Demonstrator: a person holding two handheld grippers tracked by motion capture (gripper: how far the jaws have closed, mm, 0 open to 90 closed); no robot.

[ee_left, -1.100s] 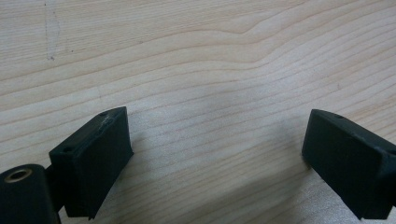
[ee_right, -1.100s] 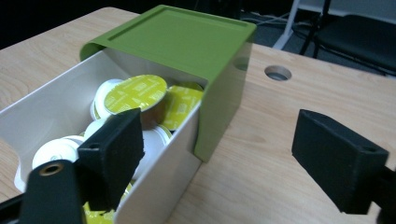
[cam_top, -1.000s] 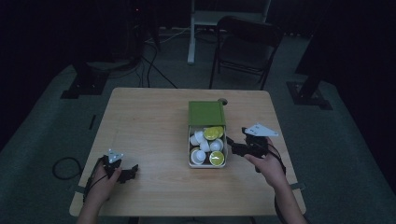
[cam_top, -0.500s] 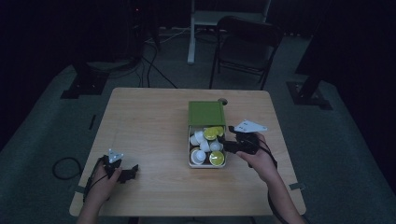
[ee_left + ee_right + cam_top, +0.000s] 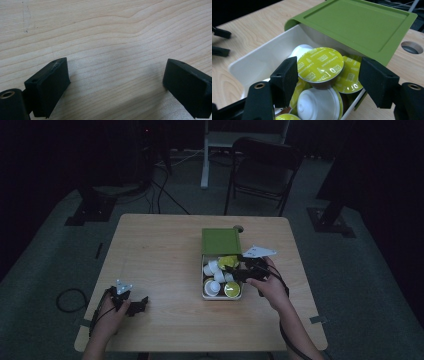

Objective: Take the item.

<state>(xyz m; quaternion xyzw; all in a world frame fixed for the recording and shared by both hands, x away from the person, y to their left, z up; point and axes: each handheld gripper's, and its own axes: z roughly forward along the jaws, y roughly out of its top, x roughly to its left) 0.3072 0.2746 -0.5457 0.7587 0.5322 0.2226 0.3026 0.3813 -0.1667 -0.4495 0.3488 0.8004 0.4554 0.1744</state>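
1. Green lid (image 5: 359,23) slid back over a white drawer (image 5: 259,60), which sits open on the wooden table (image 5: 160,250), right of the middle.
2. Drawer is heaped with coffee capsules: yellow-green foil tops and white cup bodies, lying every which way.
3. Right gripper (image 5: 329,77) is poised over that heap, held by the person's right hand (image 5: 272,287) at the drawer's right edge.
4. Between its jaws lies one capsule (image 5: 320,66), foil top up and printed "Capuccino", resting tilted on the others.
5. Left pad sits right at the capsule's rim; the right pad stands off it with a clear gap, so the claw is partly open and not clamped on anything. Its jaws have just been opening again after a brief closing, with that capsule between them.
6. Second foil-topped capsule (image 5: 349,78) lies just behind the first one, against the drawer's wall under the lid.
7. White capsule (image 5: 319,105) lies below, nearest the gripper's camera.
8. Left gripper (image 5: 116,82) rests low on bare wood near the table's front left corner, well apart from the drawer, in the left hand (image 5: 107,312). Its jaws stand wide with nothing between them.
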